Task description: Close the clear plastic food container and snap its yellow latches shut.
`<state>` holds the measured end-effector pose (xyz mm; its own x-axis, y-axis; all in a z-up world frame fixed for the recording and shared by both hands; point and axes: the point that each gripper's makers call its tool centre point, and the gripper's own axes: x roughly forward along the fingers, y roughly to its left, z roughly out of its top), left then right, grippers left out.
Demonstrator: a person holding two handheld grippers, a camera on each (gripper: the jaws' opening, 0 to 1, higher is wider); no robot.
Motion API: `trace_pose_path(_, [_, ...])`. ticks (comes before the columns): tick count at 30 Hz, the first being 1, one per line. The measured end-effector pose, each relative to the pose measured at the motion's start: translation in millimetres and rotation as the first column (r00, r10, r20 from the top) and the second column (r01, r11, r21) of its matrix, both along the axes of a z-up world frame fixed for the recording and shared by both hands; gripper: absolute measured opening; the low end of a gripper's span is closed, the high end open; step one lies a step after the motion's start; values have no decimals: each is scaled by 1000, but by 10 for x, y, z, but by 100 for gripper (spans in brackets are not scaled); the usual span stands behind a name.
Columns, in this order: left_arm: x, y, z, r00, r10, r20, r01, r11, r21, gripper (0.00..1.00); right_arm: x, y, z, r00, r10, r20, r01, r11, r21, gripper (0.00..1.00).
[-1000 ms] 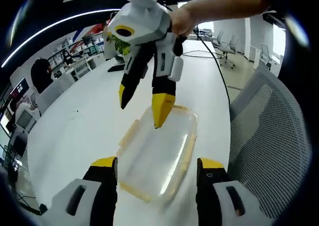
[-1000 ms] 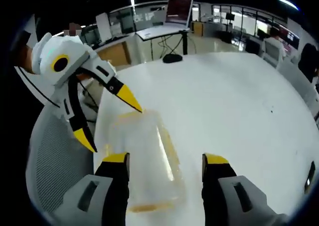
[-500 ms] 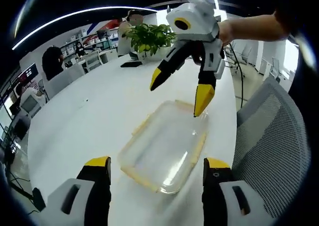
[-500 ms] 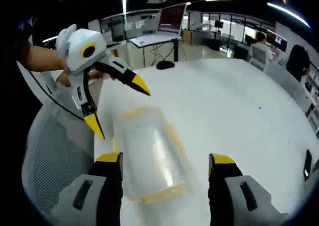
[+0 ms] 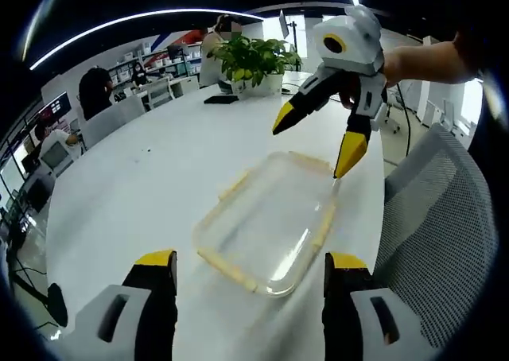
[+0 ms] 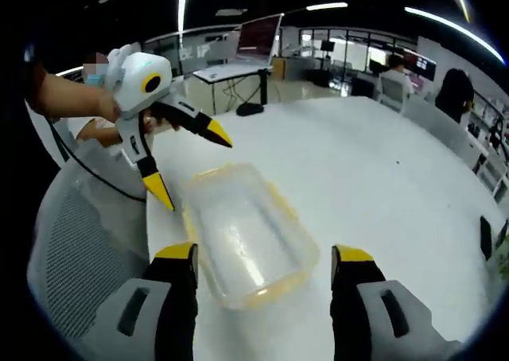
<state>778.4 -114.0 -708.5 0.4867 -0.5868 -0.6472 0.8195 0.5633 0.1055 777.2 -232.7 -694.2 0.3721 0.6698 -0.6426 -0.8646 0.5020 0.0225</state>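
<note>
Clear plastic lidded container with yellow latches [image 5: 266, 226] sat on white table [image 5: 143, 186], near its edge. Both grippers [image 5: 246, 297] [image 6: 262, 293] spread, empty. Risk: latch press skids container off.

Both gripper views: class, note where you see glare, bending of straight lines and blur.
Left gripper view: glare streak on the clear container, ceiling light bent into an arc. Right gripper view: table edge curves, container sharp, far office soft.

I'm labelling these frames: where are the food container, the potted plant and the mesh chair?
food container [image 5: 266, 222]: left gripper view, clear lid middle.
potted plant [image 5: 253, 57]: left gripper view, leaves.
mesh chair [image 6: 75, 242]: right gripper view, mesh back.
</note>
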Motion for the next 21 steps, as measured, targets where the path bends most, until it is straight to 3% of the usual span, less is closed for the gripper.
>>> trace_pose_path(12, [-88, 14, -83, 999, 35, -3, -35, 999, -15, 60, -193, -89, -171, 999, -37, 17, 38, 999, -21, 61])
trace_pose_path(21, [-107, -9, -123, 999, 48, 5, -48, 998, -28, 53, -225, -67, -260, 996, -80, 33, 80, 997, -17, 55])
